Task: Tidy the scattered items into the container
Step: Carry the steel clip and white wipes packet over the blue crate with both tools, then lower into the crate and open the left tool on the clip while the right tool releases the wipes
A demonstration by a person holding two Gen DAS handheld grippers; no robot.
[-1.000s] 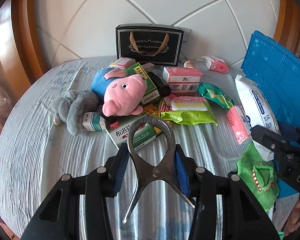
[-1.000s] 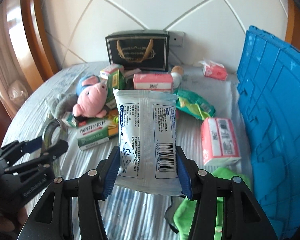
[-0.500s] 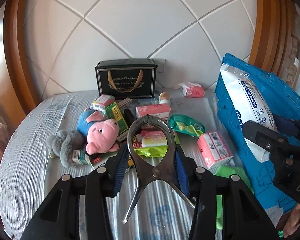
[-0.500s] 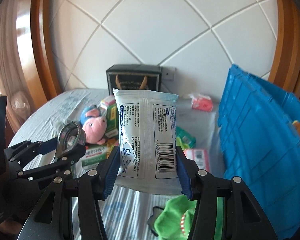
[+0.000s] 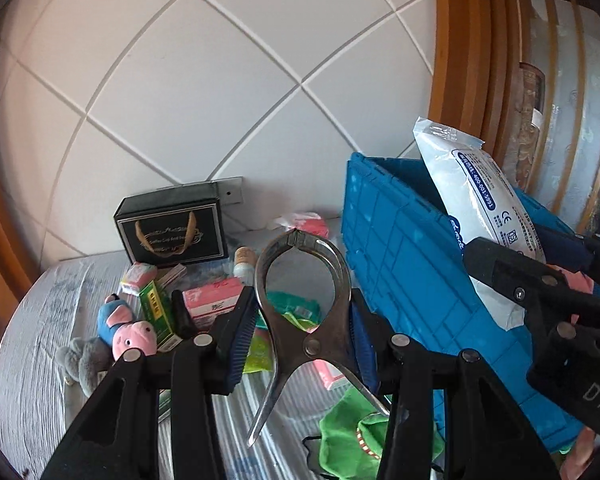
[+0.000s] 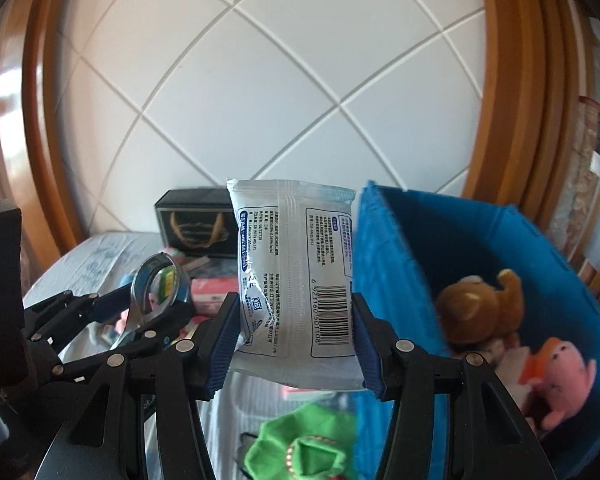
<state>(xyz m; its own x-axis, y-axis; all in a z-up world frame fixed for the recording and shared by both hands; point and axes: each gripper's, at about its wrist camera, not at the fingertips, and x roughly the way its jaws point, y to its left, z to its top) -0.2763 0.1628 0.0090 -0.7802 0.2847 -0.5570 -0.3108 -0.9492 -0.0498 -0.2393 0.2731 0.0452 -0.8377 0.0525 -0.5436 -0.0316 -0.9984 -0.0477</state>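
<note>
Holding both loads aloft, the left gripper [image 5: 300, 332] clamps metal tongs [image 5: 302, 312], their tips closed on nothing; right of them, the right gripper [image 6: 294, 332] pinches a wipes pack [image 6: 296, 280] beside the blue crate [image 6: 480, 248]. Toys already lie inside; boxes and packets beyond the tongs remain.

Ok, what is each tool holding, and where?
Left tool clamps the metal tongs near the pivot; right tool pinches the white wipes pack by its lower sides.

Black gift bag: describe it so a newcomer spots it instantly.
Start at the white tiled wall behind the table. The black gift bag stands upright against it, beyond the scattered items. Only it is black, with gold handles and gold lettering.
</note>
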